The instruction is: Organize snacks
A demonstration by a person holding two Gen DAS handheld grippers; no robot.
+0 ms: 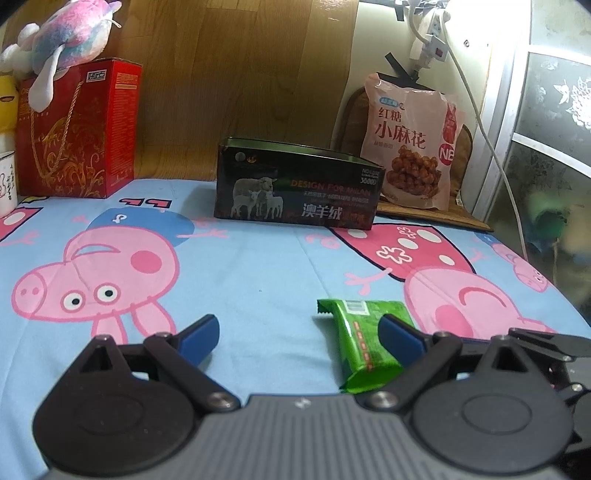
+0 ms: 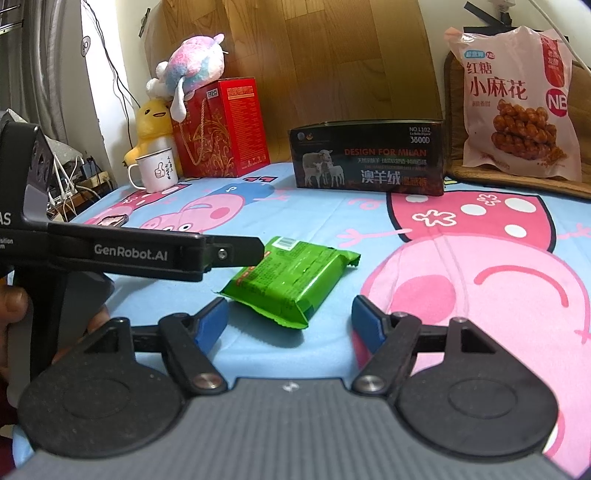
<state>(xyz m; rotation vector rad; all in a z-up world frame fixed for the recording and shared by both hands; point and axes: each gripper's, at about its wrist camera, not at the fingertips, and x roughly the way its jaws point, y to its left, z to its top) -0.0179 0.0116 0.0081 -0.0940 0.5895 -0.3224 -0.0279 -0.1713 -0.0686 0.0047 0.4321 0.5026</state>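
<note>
A green snack packet (image 1: pixel 360 343) lies flat on the Peppa Pig cloth (image 1: pixel 258 266). My left gripper (image 1: pixel 299 332) is open, and the packet lies between its fingers, close against the right finger (image 1: pixel 400 338). In the right wrist view the same packet (image 2: pixel 291 277) lies just ahead of my open, empty right gripper (image 2: pixel 290 321), with the left gripper's finger (image 2: pixel 236 253) reaching over its left end. A black open-top box (image 1: pixel 295 184) stands at the back, also seen in the right wrist view (image 2: pixel 369 158). A pink bag of fried dough twists (image 1: pixel 410 144) leans upright to the right of the box.
A red gift box (image 1: pixel 77 129) with a plush toy (image 1: pixel 70 33) on top stands at the back left. A white mug (image 2: pixel 155 170) and a yellow plush (image 2: pixel 153 125) stand beside the red box. A power cord (image 1: pixel 491 140) hangs at the right. The cloth's edge drops off on the right.
</note>
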